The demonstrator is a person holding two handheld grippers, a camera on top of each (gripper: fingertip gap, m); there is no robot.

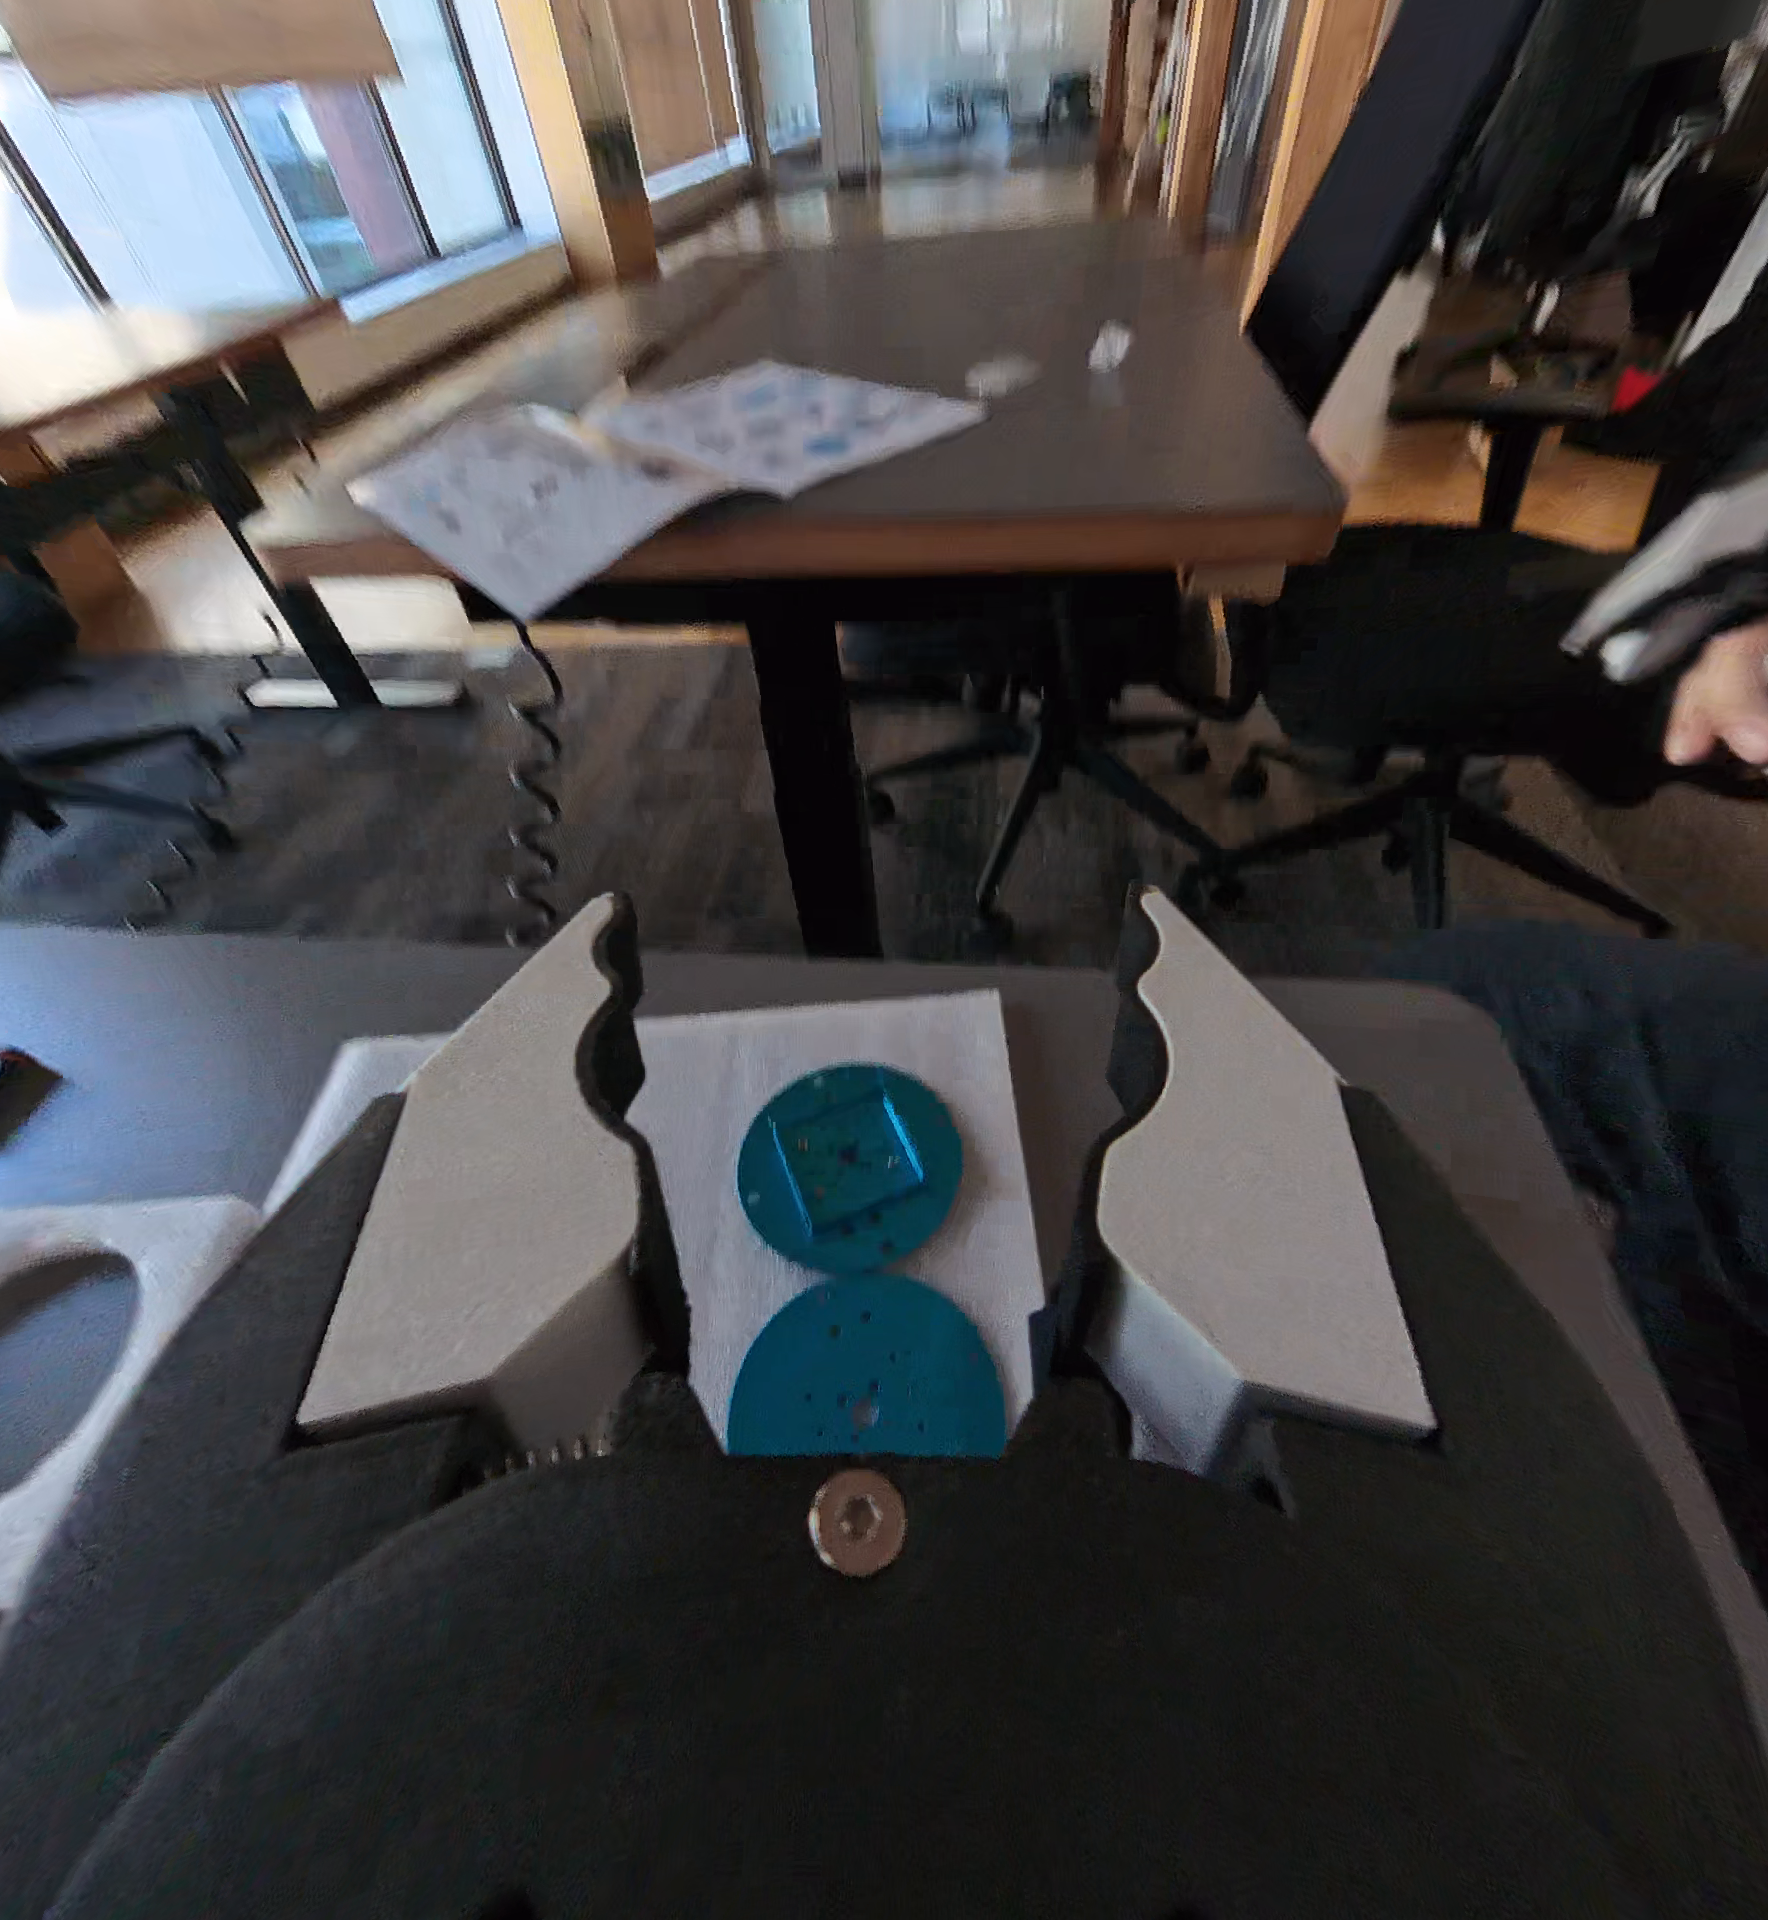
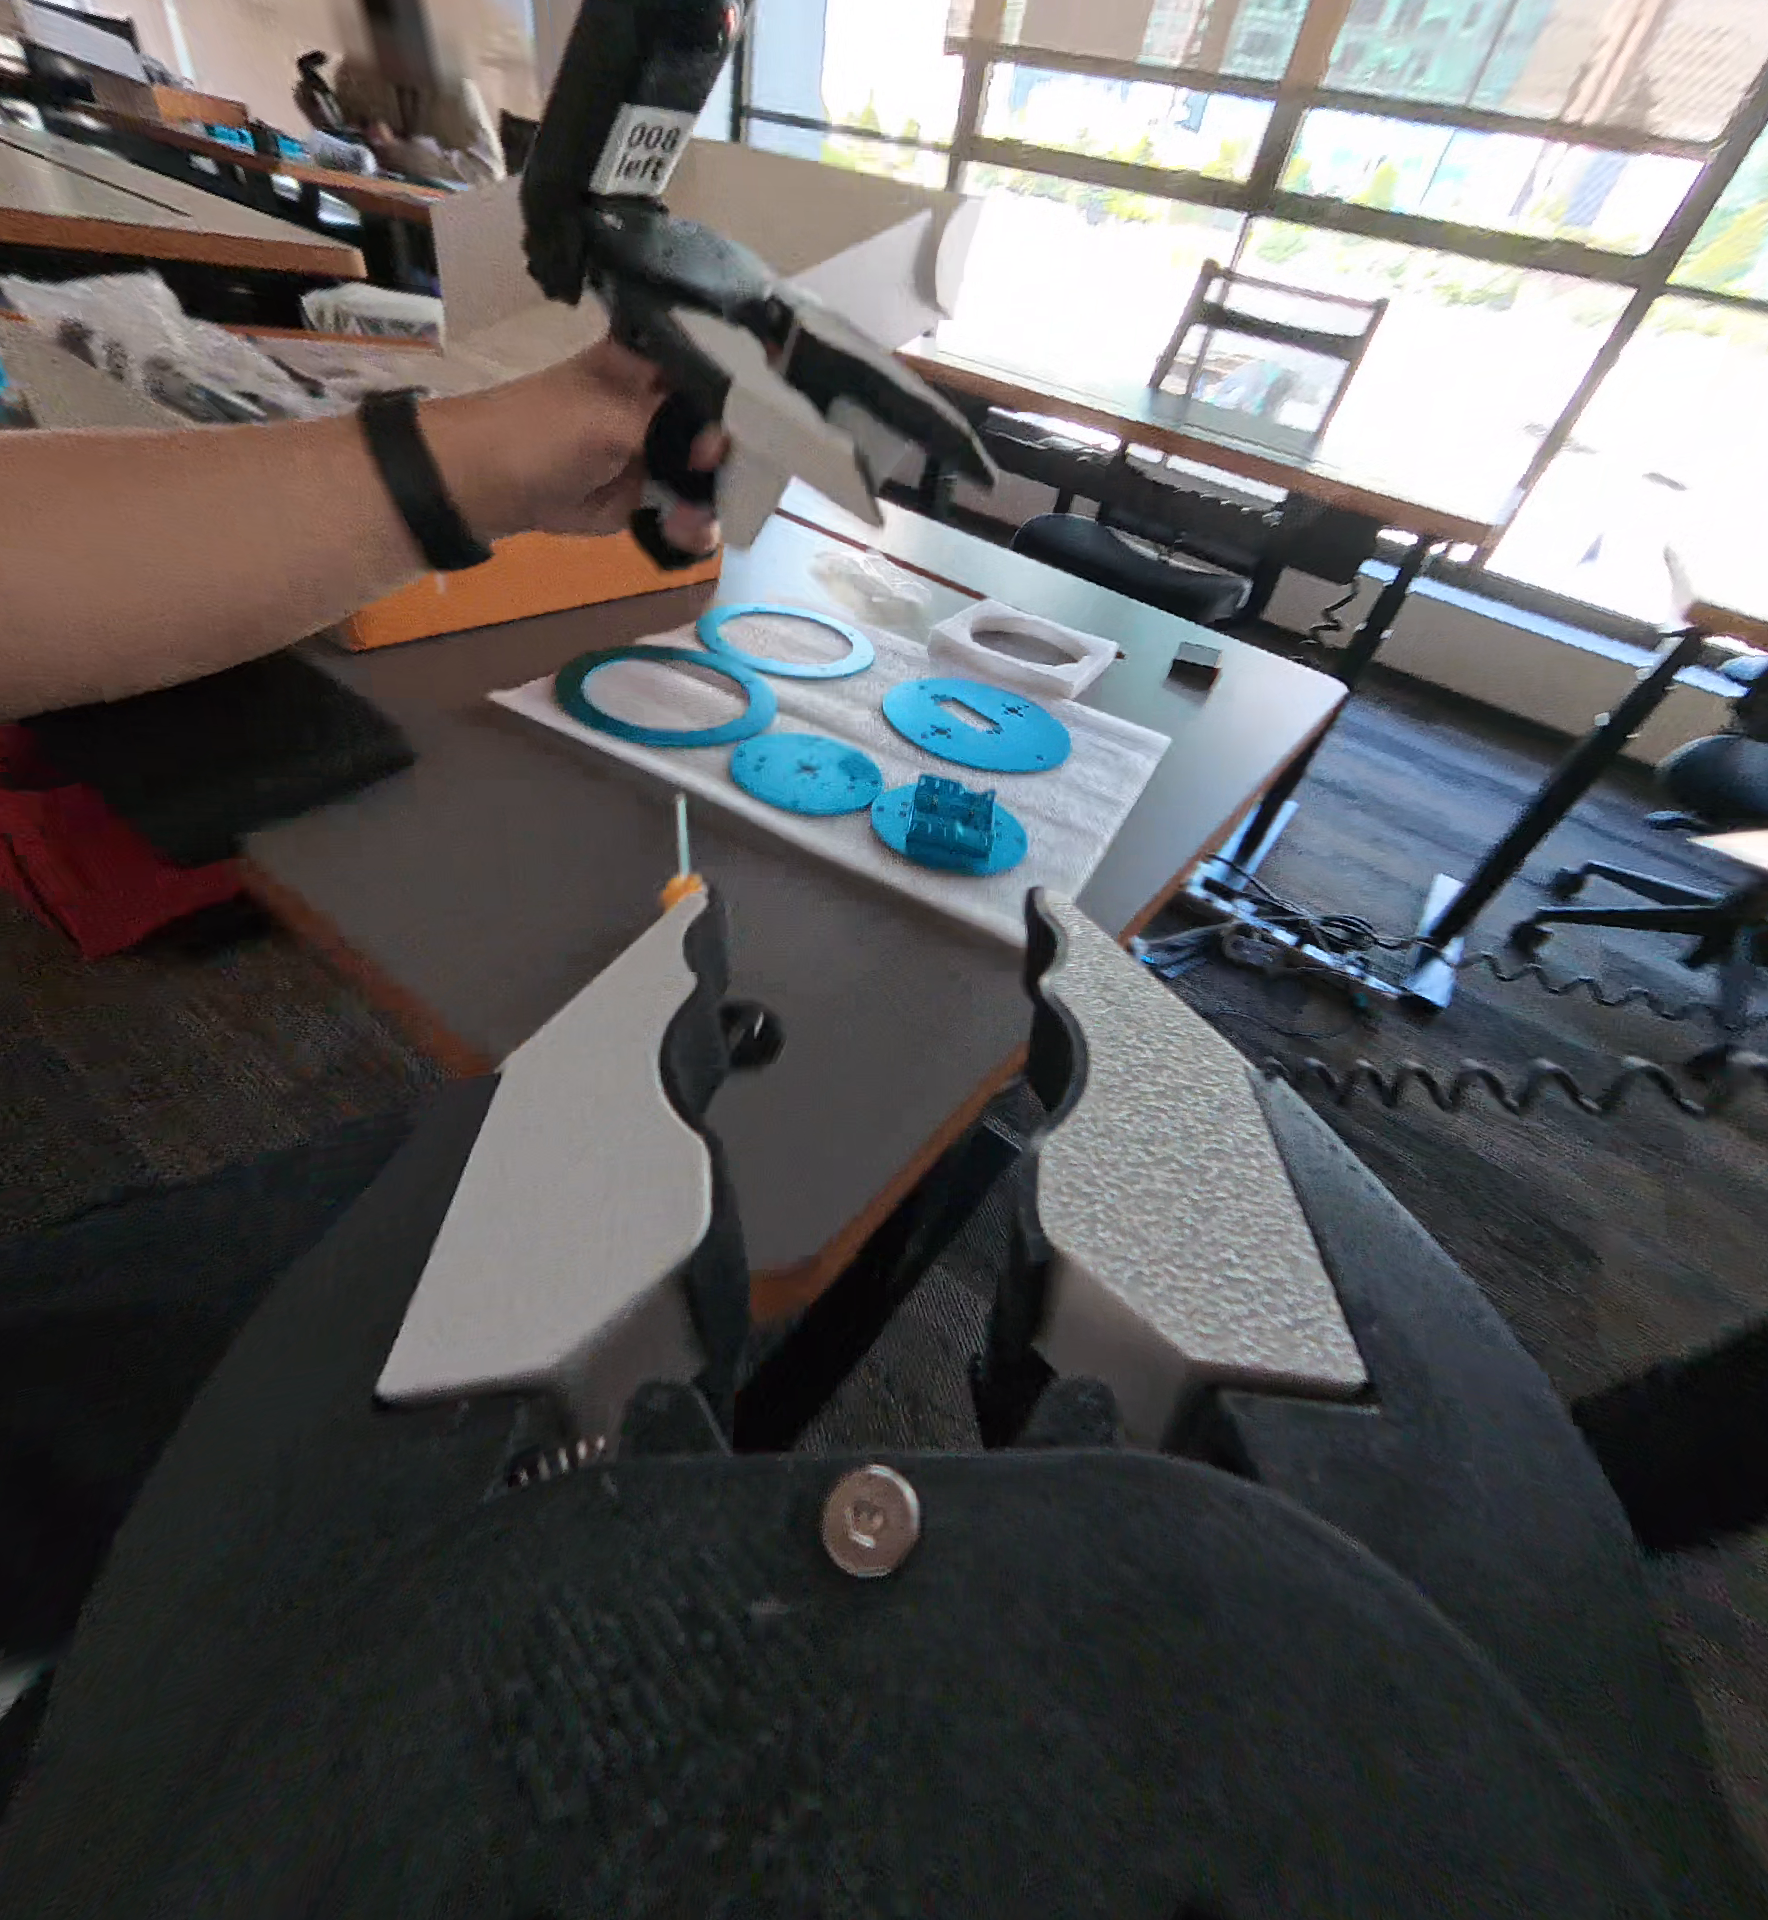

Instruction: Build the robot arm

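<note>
My left gripper [image 1: 878,920] is open and empty, low over a white cloth [image 1: 953,1049] on the grey table [image 1: 184,1029]. Between its fingers lie a blue disc with a square block [image 1: 849,1164] and a plain blue disc [image 1: 867,1371]. My right gripper [image 2: 869,914] is open and empty over the table's near corner. A thin screwdriver with an orange collar [image 2: 682,883] lies by its left fingertip, partly hidden. In the right wrist view, the cloth [image 2: 1098,790] holds two blue rings [image 2: 667,696], a slotted plate [image 2: 973,724], the plain disc [image 2: 805,774] and the block disc [image 2: 947,821]. The left gripper [image 2: 947,353] hovers above them.
A white foam frame [image 2: 1025,646] and a small black box [image 2: 1197,660] sit at the table's far side. An orange box [image 2: 516,592] lies under the person's forearm [image 2: 184,540]. Another table with open booklets [image 1: 651,457], office chairs [image 1: 1399,727] and a coiled cable [image 2: 1545,1091] stand around.
</note>
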